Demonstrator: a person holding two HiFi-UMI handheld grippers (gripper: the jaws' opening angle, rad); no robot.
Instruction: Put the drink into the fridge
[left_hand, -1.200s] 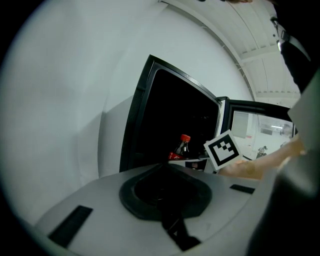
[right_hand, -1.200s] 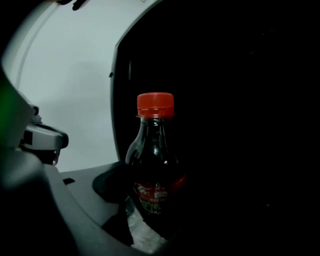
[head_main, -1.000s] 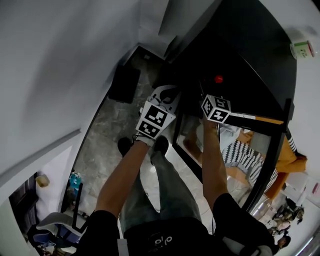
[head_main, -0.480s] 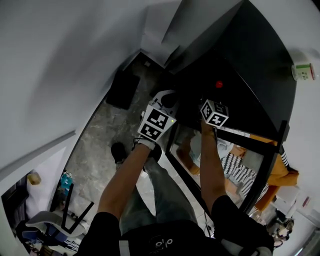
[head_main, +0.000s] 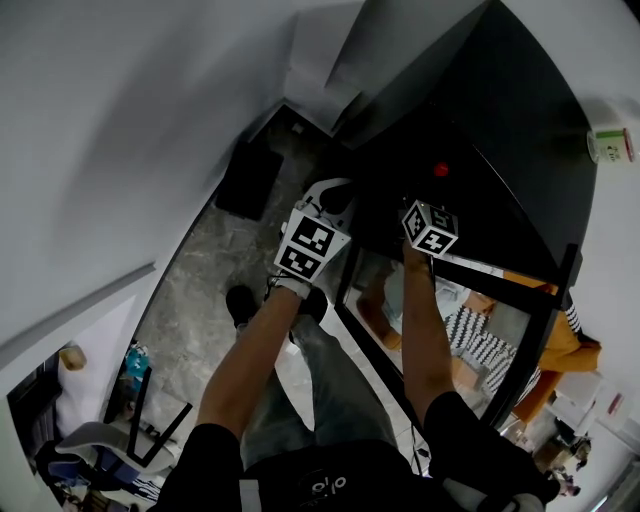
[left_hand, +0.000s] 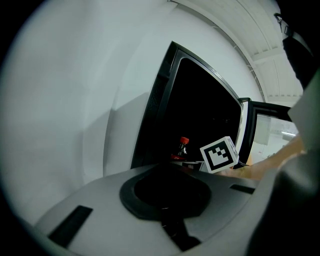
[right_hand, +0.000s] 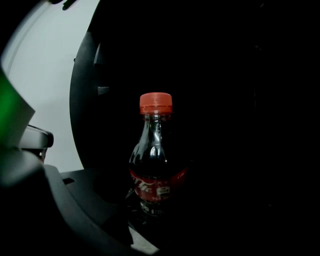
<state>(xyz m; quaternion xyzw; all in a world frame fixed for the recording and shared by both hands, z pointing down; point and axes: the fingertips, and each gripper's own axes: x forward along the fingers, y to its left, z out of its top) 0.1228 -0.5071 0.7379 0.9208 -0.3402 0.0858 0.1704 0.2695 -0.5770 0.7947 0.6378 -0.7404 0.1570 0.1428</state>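
A cola bottle (right_hand: 156, 165) with a red cap (head_main: 440, 169) and a red label stands upright between the jaws of my right gripper (right_hand: 155, 212). The gripper is shut on its lower body. In the head view the right gripper (head_main: 437, 196) holds the bottle at the dark open front of the black fridge (head_main: 490, 120). The fridge's glass door (head_main: 450, 320) is swung open below it. My left gripper (head_main: 325, 205) hovers just left of the door's edge, jaws together, holding nothing. The left gripper view shows the bottle (left_hand: 182, 149) and the fridge (left_hand: 200, 110) ahead of the left gripper (left_hand: 170, 222).
A black mat (head_main: 248, 165) lies on the grey stone floor by the white wall. A white and green item (head_main: 610, 145) sits at the fridge's top right. A chair (head_main: 110, 440) stands at the lower left. The door glass reflects orange and striped shapes.
Over the second both grippers shifted slightly, and the bottle's cap sits a little further into the fridge's dark front. Almost nothing moved in the last half second.
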